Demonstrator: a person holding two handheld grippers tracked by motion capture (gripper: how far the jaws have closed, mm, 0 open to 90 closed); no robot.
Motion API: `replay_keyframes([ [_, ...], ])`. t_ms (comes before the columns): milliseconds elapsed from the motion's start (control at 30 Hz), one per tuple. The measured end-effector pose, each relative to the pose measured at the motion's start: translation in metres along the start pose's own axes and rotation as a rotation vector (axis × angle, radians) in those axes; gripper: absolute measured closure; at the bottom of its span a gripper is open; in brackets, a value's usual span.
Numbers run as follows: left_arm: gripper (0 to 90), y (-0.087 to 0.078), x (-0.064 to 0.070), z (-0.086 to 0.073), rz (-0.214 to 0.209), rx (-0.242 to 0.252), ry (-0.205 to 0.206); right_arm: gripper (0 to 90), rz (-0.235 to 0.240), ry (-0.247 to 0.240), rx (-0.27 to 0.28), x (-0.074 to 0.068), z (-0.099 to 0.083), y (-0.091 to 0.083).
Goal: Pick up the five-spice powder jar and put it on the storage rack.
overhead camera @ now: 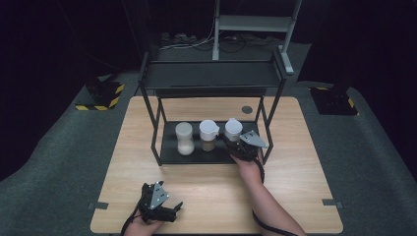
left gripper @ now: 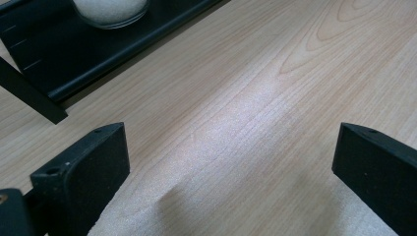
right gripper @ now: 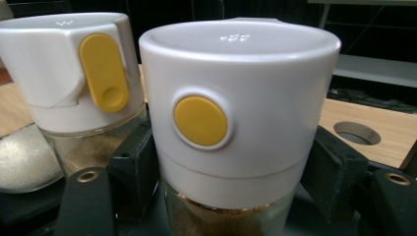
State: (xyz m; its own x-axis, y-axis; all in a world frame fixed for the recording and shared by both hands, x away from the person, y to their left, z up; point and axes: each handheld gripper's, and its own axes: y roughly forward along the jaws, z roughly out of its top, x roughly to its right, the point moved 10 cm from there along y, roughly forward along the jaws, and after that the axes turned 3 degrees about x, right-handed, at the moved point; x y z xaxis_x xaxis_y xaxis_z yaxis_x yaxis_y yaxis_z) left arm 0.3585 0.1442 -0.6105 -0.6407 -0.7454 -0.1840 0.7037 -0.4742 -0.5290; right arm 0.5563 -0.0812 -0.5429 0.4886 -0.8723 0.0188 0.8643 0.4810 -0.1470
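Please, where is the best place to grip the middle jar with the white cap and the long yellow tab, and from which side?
Probably the clear glass body below the white-capped middle jar, approached from the table's front edge. Neighbours stand close on either side, and the black metal rack covers it above.

- Your right gripper (overhead camera: 239,145) hides the lower body of the right-hand jar (overhead camera: 233,129) in the high view.
- In the left gripper view, the top edge cuts off the leftmost jar (left gripper: 109,11), leaving you just its base.
- Your right gripper view crops the glass body of the jar between the jaws at the bottom edge.
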Motion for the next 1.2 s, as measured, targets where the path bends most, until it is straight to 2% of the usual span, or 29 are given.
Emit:
replay_keyframes([
  [500, 0.9, -0.0003, 0.0, -0.0003, -0.003, -0.001, -0.005, 29.9, -0.005, 0.0, -0.004, -0.0001, -0.0004, 0.0001],
  [733, 0.9, -0.0002, 0.0002, -0.0002, -0.003, 0.0, -0.005, 21.4, -0.022, 0.016, -0.012, 0.0024, -0.0004, 0.0001],
  [1067, 0.9, -0.0002, 0.0003, -0.0004, -0.003, -0.002, -0.001, 18.0, -0.023, 0.024, -0.019, 0.0027, 0.0003, -0.0006],
  [1200, 0.9, 0.0, 0.0005, -0.0004, -0.001, -0.003, 0.001, 14.1, -0.022, 0.021, -0.015, 0.0014, 0.003, -0.0014],
])
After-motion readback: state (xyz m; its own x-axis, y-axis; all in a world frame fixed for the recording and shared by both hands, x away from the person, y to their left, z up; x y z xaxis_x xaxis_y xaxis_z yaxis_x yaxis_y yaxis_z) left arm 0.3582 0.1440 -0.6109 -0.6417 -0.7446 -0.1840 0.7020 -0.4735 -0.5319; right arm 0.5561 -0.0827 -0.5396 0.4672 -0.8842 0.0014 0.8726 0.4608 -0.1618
